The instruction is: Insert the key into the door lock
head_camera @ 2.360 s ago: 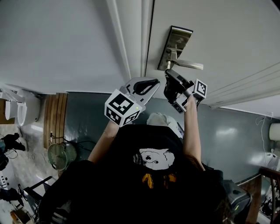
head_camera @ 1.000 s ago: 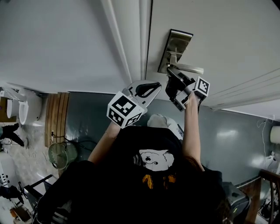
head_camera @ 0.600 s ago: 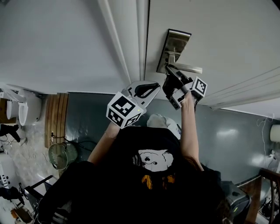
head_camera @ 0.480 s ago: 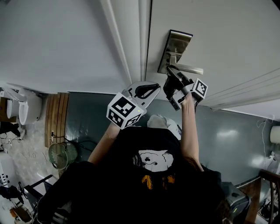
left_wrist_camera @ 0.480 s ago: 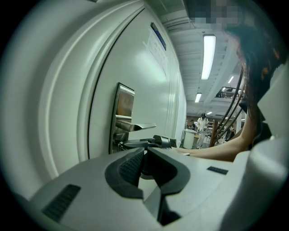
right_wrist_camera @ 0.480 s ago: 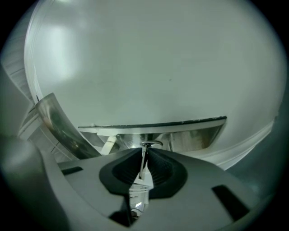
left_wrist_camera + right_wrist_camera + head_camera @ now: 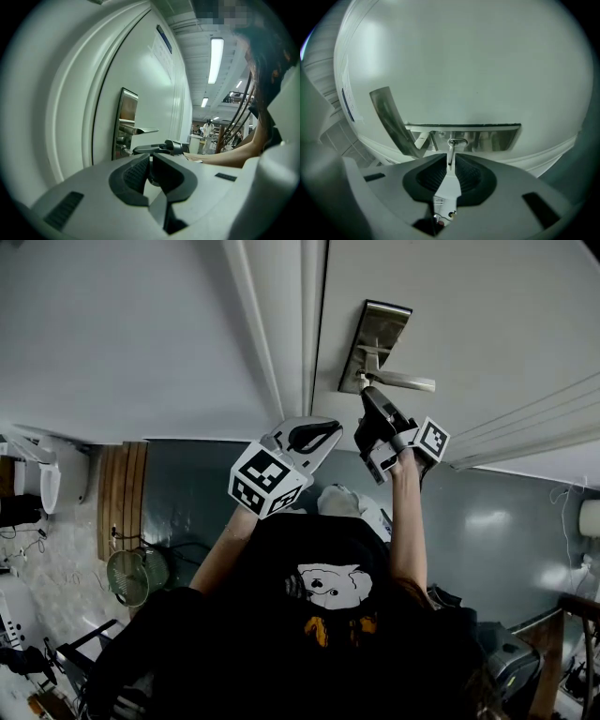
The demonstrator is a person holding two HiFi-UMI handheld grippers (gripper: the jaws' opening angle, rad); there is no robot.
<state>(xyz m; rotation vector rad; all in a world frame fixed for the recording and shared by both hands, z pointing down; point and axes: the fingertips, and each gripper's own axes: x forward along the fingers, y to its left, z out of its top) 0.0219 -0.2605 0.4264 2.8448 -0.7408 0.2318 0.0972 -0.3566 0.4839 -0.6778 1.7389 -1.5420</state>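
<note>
My right claw (image 7: 367, 399), clenched on the key (image 7: 451, 151), has closed in until the key's tip meets the door lock (image 7: 458, 142), ready to push home.

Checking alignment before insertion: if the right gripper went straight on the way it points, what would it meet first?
The key held by the right gripper would meet the keyhole on the door plate; its tip looks about there, though depth is unclear.

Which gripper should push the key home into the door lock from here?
Right. The right gripper is shut on the key, and the key's tip is at the lock cylinder. The left gripper is shut on nothing and sits off to the side of the lock plate.
</note>
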